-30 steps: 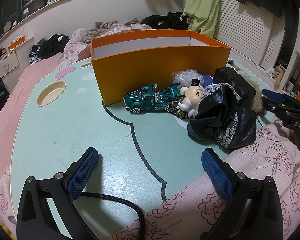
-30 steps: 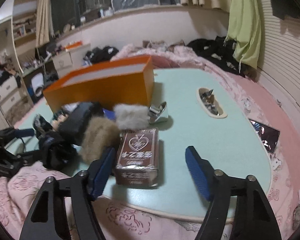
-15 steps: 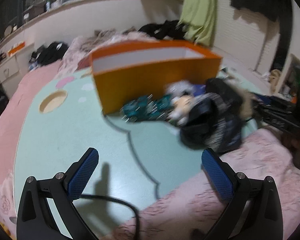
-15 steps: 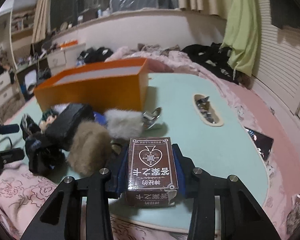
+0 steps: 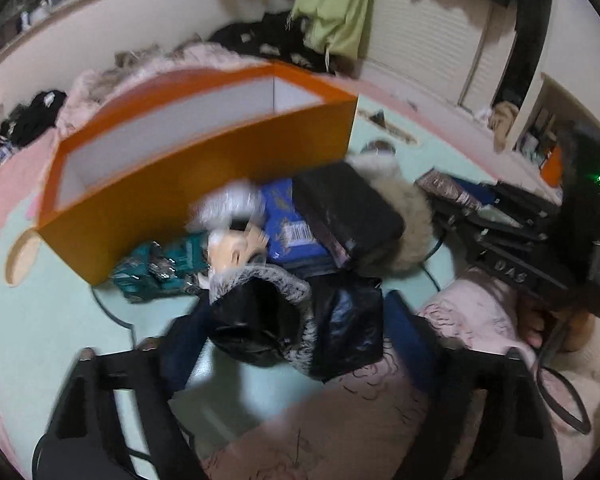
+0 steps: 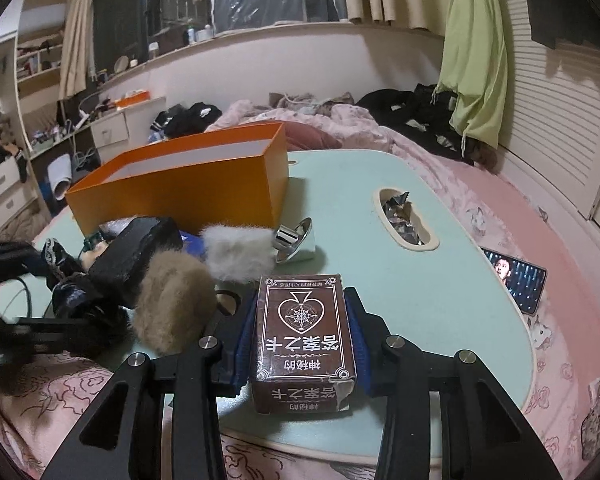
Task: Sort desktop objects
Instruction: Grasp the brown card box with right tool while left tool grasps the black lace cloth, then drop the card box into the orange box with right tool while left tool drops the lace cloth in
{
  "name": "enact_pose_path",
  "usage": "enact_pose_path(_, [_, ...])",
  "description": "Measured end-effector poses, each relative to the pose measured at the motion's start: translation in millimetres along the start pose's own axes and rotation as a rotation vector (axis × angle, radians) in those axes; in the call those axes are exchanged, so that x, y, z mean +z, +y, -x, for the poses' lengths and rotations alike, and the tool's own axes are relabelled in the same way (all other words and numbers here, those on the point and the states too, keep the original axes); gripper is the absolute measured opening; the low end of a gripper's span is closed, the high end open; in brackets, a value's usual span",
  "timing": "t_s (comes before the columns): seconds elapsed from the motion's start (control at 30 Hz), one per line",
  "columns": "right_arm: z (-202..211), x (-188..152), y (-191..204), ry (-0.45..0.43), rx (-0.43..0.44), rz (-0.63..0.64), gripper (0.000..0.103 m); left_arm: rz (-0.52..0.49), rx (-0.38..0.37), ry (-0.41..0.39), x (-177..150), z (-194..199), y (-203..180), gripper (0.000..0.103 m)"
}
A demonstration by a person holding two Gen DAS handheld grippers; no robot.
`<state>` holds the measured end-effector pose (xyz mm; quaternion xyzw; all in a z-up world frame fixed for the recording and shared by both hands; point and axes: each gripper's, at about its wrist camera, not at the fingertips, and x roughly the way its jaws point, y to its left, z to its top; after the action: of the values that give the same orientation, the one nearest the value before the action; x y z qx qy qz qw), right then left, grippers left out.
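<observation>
The brown card box (image 6: 304,340) sits near the front edge of the pale green table (image 6: 440,280), and the right gripper (image 6: 300,340) pinches it, a blue pad pressed flat against each long side. Taking it across the narrow width looks like a choice for a square, steady hold before a lift toward the orange box (image 6: 180,192), which stands open-topped farther back, probably as the place the clutter goes. A second ago those jaws stood spread around the card box; they have since closed onto it.

To the left lies the rest of the pile: a tan fur ball (image 6: 172,304), a grey fur ball (image 6: 236,252), a black case (image 5: 348,212), a blue packet (image 5: 288,224), a doll's head (image 5: 232,244) and a green toy truck (image 5: 156,272).

The left gripper (image 5: 296,336) straddles a black lace-trimmed cloth (image 5: 276,320); its jaws have just been closing on it, though blur hides whether the pads touch it yet. A second ago it hung wide open over bare table, well short of the pile.
</observation>
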<state>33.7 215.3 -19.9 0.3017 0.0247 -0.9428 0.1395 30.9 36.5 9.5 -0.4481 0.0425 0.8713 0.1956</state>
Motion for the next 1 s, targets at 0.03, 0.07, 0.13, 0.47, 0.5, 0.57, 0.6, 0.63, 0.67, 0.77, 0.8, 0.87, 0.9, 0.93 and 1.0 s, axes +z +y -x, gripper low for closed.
enact_pose_path(0.03, [0.6, -0.3, 0.1, -0.002, -0.001, 0.001, 0.04, 0.007, -0.02, 0.004, 0.1, -2.9, 1.6, 0.06])
enact_pose_path(0.07, [1.3, -0.3, 0.0, -0.005, 0.0, 0.002, 0.04, 0.008, -0.028, -0.004, -3.3, -1.5, 1.1, 0.054])
enact_pose_path(0.13, [3.3, 0.0, 0.4, -0.016, 0.0, 0.005, 0.04, 0.009, -0.021, -0.026, -8.9, 3.0, 0.2, 0.051])
enact_pose_path(0.47, [17.9, 45.0, 3.1, -0.093, 0.105, -0.025, 0.04, 0.135, -0.01, -0.18, -11.5, 48.4, 25.0, 0.049])
enact_pose_path(0.5, [15.0, 55.9, 5.3, -0.094, 0.12, -0.022, 0.04, 0.141, -0.002, -0.194, -8.0, 52.6, 30.4, 0.049])
enact_pose_path(0.57, [6.0, 78.5, 10.8, -0.09, 0.155, -0.014, 0.04, 0.16, 0.031, -0.223, 6.3, 56.9, 40.9, 0.049])
enact_pose_path(0.6, [0.1, 89.7, 14.0, -0.088, 0.172, -0.009, 0.04, 0.175, 0.052, -0.235, 16.2, 56.7, 47.2, 0.049])
enact_pose_path(0.63, [-8.3, 102.8, 18.5, -0.081, 0.188, 0.001, 0.04, 0.19, 0.064, -0.243, 26.6, 55.3, 54.2, 0.049])
enact_pose_path(0.67, [-14.9, 112.3, 22.0, -0.078, 0.198, 0.006, 0.04, 0.205, 0.07, -0.252, 36.7, 53.2, 62.0, 0.049])
enact_pose_path(0.77, [-46.2, 141.2, 33.6, -0.044, 0.234, 0.014, 0.04, 0.25, 0.088, -0.275, 64.4, 43.3, 85.4, 0.049])
enact_pose_path(0.8, [-60.4, 149.2, 37.6, -0.022, 0.236, 0.019, 0.04, 0.27, 0.094, -0.289, 74.6, 37.5, 94.1, 0.05])
enact_pose_path(0.87, [-84.5, 156.4, 40.7, 0.031, 0.246, 0.021, 0.042, 0.316, 0.112, -0.303, 88.0, 25.9, 111.8, 0.056])
enact_pose_path(0.9, [-98.6, 156.5, 41.1, 0.079, 0.247, 0.013, 0.053, 0.35, 0.143, -0.299, 92.4, 18.4, 120.9, 0.057])
enact_pose_path(0.93, [-103.5, 155.9, 38.9, 0.097, 0.239, 0.004, 0.061, 0.38, 0.167, -0.288, 94.8, 12.2, 128.9, 0.057])
enact_pose_path(1.0, [-103.9, 150.3, 32.1, 0.105, 0.239, -0.031, 0.061, 0.404, 0.164, -0.253, 93.5, 4.9, 135.3, 0.057])
